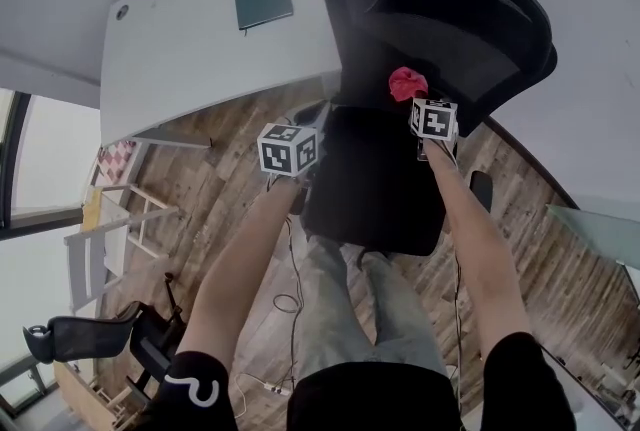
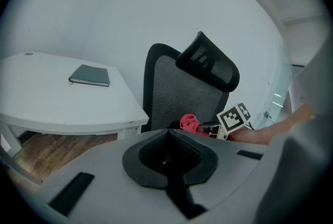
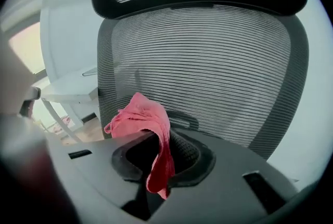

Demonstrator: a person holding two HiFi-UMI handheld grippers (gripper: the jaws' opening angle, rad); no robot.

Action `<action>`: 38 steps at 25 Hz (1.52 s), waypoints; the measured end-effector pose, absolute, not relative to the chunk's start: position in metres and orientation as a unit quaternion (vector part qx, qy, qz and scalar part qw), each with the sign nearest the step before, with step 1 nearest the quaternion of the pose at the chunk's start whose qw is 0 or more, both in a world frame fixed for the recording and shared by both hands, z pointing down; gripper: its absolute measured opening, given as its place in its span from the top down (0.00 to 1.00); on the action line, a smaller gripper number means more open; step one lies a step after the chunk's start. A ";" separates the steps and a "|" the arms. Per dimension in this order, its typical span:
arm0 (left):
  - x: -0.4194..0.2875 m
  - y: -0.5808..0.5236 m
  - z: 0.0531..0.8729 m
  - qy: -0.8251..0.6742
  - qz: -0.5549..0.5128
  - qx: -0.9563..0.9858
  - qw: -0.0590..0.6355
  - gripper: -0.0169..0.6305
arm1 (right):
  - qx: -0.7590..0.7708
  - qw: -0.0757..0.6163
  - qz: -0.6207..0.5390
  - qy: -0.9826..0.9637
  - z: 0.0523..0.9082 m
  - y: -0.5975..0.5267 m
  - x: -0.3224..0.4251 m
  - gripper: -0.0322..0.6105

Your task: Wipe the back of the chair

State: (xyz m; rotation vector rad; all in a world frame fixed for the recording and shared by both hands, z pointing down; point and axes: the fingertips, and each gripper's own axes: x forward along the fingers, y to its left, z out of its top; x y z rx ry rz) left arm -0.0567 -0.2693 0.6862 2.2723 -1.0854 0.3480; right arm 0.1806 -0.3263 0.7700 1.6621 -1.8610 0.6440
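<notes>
Wooden floor (image 1: 235,204) lies under the white counter (image 1: 190,49) and the black chair (image 1: 375,184). My right tongs (image 3: 156,163) pinch the pink cloth (image 3: 139,116) close before the lower mesh of the chair back (image 3: 208,62). My left tongs (image 2: 169,160) are closed and empty, near the seat.

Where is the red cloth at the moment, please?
The red cloth is clamped in the right gripper, right of centre in the head view, just in front of the chair's mesh backrest.
</notes>
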 end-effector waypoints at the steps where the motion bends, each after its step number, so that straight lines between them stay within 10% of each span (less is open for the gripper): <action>1: -0.049 -0.268 0.685 -0.405 0.131 0.855 0.294 0.94 | 0.622 0.279 0.241 -0.691 0.770 -0.324 0.190 0.84; 27: 0.090 -0.239 0.668 -0.347 0.154 0.887 0.264 0.94 | 0.727 0.239 0.287 -0.576 0.758 -0.234 0.415 0.84; 38: 0.090 -0.232 0.665 -0.342 0.158 0.889 0.259 0.94 | 0.607 0.206 0.298 -0.707 0.763 -0.217 0.349 0.83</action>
